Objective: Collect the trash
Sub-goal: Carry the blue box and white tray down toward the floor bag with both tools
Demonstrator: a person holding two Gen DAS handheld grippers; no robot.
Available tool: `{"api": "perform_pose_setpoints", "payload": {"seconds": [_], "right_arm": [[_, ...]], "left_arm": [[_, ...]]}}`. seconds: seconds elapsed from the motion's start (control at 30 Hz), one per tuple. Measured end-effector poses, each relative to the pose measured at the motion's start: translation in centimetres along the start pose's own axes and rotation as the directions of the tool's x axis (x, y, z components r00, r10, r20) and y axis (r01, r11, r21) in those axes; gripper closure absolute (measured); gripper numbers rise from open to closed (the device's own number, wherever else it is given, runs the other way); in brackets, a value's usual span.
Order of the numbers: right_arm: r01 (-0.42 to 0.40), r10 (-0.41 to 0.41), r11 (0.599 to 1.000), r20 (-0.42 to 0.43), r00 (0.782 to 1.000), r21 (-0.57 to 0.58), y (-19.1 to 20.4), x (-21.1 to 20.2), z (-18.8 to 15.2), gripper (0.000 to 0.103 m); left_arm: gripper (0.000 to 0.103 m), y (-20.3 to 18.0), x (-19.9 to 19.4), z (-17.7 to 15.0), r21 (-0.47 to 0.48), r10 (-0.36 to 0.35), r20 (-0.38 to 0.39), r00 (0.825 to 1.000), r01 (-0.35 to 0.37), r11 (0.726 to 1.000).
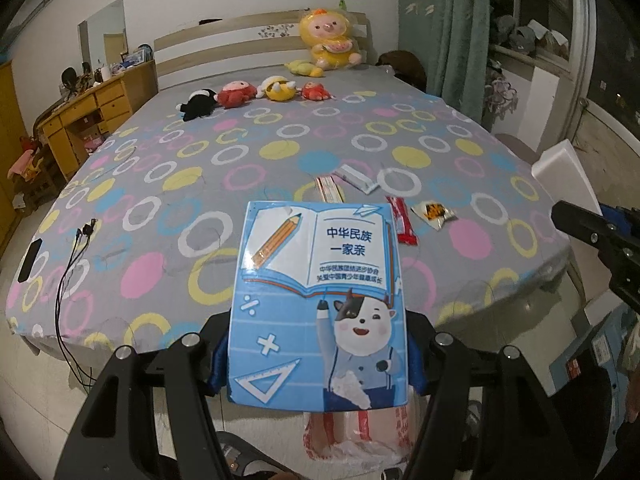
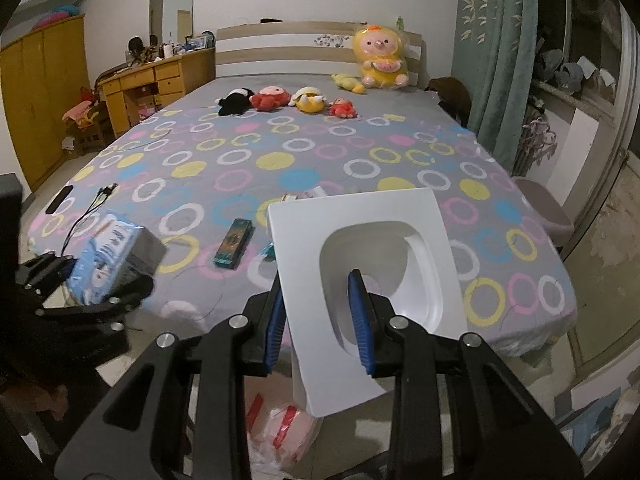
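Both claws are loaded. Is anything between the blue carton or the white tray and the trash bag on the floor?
Nothing visible. The left claw grips the blue carton and the right claw grips the white tray. The red-and-white plastic bag lies on the floor right below both, off the bed.

Right gripper [image 2: 320,320] clamps a white tray [image 2: 360,240] by its rim, one blue pad on the outer edge, one inside the hollow; the tray is tilted, over the near edge of the bed [image 2: 400,152]. Left of tray, on the bed: a green box [image 2: 234,248]. Further left, left gripper [image 2: 92,280] holds a blue carton [image 2: 108,252]. Below tray, on the floor: a plastic bag [image 2: 284,432]. Far beyond tray, near the headboard: plush toys [image 2: 288,104].
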State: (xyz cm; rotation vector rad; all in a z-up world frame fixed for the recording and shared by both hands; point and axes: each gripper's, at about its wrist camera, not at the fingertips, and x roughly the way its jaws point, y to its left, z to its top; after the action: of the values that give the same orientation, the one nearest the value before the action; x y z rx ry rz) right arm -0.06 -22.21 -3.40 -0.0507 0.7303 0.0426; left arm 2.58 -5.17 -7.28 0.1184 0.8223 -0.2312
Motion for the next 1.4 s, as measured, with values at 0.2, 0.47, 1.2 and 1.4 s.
{"api": "perform_pose_setpoints", "payload": {"seconds": [0.2, 0.47, 1.2, 1.4], "right_arm": [[-0.038, 0.038, 0.999, -0.049, 0.998, 0.003, 1.9, 0.1, -2.9, 0.074], [-0.078, 0.079, 0.997, -0.139, 0.987, 0.015, 3.7, 2.2, -7.1, 0.074], [-0.091, 0.108, 0.994, -0.417, 0.902, 0.059, 5.5, 15.8, -17.4, 0.072], [-0.106, 0.118, 0.993, -0.484, 0.867, 0.054, 5.7, 20.0, -19.9, 0.07]], "left_arm": [[0.04, -1.3, 0.0, -2.2, 0.03, -0.03, -0.032, 0.999, 0.031, 0.999], [0.04, -2.2, 2.5, -6.8, 0.052, -0.059, -0.121, 0.991, 0.066, 0.996], [0.04, -1.6, 16.4, -17.9, 0.0, -0.053, -0.402, 0.914, 0.057, 0.998], [0.04, -1.7, 19.5, -20.7, 0.0, -0.048, -0.448, 0.893, 0.053, 0.999]]}}
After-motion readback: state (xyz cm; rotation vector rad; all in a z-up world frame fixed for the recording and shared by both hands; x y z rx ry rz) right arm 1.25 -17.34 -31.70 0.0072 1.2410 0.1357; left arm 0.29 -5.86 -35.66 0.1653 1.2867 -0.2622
